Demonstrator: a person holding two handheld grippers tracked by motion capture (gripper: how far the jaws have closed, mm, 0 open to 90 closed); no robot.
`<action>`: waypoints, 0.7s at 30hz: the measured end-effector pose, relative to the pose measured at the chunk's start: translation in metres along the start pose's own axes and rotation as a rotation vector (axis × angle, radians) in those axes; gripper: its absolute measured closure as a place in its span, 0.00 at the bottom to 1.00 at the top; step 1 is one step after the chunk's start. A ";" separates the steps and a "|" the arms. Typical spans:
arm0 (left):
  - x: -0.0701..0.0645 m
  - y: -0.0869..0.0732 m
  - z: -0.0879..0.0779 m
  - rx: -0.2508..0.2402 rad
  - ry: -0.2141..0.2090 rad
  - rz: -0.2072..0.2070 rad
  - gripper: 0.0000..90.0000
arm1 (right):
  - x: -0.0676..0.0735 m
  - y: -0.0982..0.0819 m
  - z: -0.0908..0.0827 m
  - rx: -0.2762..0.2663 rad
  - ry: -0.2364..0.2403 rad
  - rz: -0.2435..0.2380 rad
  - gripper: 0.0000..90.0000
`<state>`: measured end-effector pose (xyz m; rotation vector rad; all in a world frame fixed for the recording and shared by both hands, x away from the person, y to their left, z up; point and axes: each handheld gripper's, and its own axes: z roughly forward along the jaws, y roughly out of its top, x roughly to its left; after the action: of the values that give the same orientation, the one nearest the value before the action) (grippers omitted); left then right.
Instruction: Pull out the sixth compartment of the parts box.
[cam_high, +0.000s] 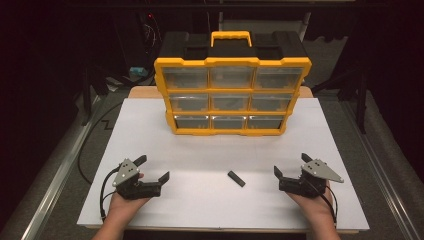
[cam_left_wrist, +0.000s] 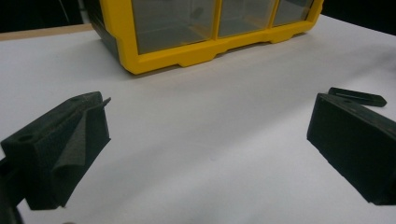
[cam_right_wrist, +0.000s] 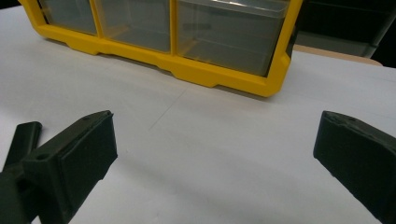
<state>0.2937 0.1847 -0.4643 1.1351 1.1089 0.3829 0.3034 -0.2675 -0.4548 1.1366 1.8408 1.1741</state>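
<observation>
High view shows the small black bar (cam_high: 236, 178) lying slantwise between both wide-open, empty grippers, nearer the right gripper (cam_high: 290, 171) than the left gripper (cam_high: 153, 168).

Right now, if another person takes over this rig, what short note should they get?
Left gripper: open, holds nothing, low over the white board, near left.
Right gripper: open, holds nothing, low over the board, near right.
Small black bar: lies flat on the board between the two grippers, nearer the right one, touched by neither.
Yellow drawer organizer: stands upright at the far side of the board, all nine clear drawers look closed.
Done: nothing visible yet.
Left: probably pick up the bar, open a drawer, and put the bar inside.
</observation>
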 end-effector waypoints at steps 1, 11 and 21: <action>0.000 0.000 0.000 0.000 0.000 0.000 0.00 | 0.000 0.000 0.000 0.000 0.000 0.000 0.00; -0.002 -0.001 -0.001 -0.024 -0.019 0.029 0.00 | -0.005 0.009 0.031 0.038 -0.013 -0.001 0.00; -0.006 -0.001 -0.006 -0.023 -0.030 0.024 0.00 | -0.011 0.020 0.052 0.064 -0.006 0.010 0.02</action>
<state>0.2850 0.1827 -0.4621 1.1313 1.0627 0.3948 0.3585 -0.2557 -0.4550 1.1851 1.8822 1.1231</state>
